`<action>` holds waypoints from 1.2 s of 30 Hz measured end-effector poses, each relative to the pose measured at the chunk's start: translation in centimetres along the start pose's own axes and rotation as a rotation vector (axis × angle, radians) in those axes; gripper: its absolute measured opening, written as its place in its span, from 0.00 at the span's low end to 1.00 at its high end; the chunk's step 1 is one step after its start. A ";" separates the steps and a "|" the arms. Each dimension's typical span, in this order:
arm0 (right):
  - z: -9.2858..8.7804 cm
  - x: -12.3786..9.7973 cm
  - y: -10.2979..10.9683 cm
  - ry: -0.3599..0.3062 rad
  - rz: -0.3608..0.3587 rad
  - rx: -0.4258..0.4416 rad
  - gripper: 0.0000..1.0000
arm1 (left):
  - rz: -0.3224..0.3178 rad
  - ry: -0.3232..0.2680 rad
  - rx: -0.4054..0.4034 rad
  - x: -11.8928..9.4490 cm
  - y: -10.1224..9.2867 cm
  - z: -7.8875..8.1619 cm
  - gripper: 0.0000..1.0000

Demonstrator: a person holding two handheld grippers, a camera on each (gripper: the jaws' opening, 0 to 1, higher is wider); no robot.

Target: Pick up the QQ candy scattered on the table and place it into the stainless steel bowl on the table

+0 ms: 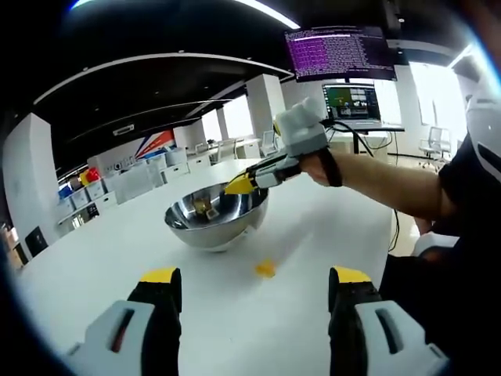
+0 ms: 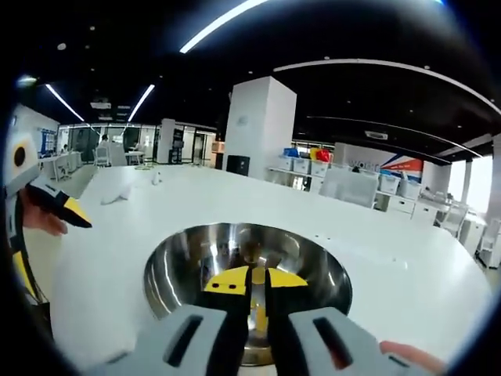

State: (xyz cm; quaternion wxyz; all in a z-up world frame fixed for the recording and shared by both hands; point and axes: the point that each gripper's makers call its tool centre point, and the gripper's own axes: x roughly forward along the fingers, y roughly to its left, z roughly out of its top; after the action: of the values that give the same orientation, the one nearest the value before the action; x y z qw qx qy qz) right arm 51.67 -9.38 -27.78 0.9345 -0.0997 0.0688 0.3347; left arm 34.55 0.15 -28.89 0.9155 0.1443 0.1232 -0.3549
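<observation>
In the left gripper view, the left claw (image 1: 254, 286) hangs over the white worktop (image 1: 94, 258) with its two yellow-tipped jaws spread wide and nothing between them. Just beyond the gap, a small yellow candy (image 1: 266, 269) lies on the worktop, near the foot of the steel bowl (image 1: 215, 219) and a little to its right. The bowl stands upright in the middle of the worktop, and something small and yellowish rests inside it, too blurred to name. From the right a person's hand (image 1: 317, 166) reaches in with the right claw (image 1: 239, 185), whose yellow tip sits over the bowl's near-right rim. Farther right and behind, a monitor (image 1: 340, 53) with purple text stands above a smaller screen (image 1: 351, 102). In the right gripper view, the left claw (image 2: 74, 215) shows at the far left edge, off to the side of the bowl (image 2: 172, 270). The right claw (image 2: 256, 280) points down into the bowl's middle, its jaws nearly pressed together, a thin dark gap between them, with a sliver of yellow candy (image 2: 259, 276) showing in that gap; whether it is pinched I cannot tell.
</observation>
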 end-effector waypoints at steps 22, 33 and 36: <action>0.3 -0.2 0.0 -0.038 0.003 -0.023 0.29 | -0.002 0.003 -0.002 0.0 -0.1 -0.1 0.77; 0.6 -0.5 0.2 -0.048 -0.004 -0.039 0.28 | 0.000 0.002 -0.001 -0.1 -0.1 -0.1 0.77; 0.6 -0.5 0.1 -0.047 -0.008 -0.041 0.28 | -0.001 -0.001 -0.002 -0.1 -0.1 -0.1 0.77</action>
State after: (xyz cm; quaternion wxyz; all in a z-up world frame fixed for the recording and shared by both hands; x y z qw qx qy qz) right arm 51.25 -9.50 -27.12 0.9349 -0.1112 0.0395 0.3348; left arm 34.38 0.15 -28.92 0.9155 0.1433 0.1232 -0.3551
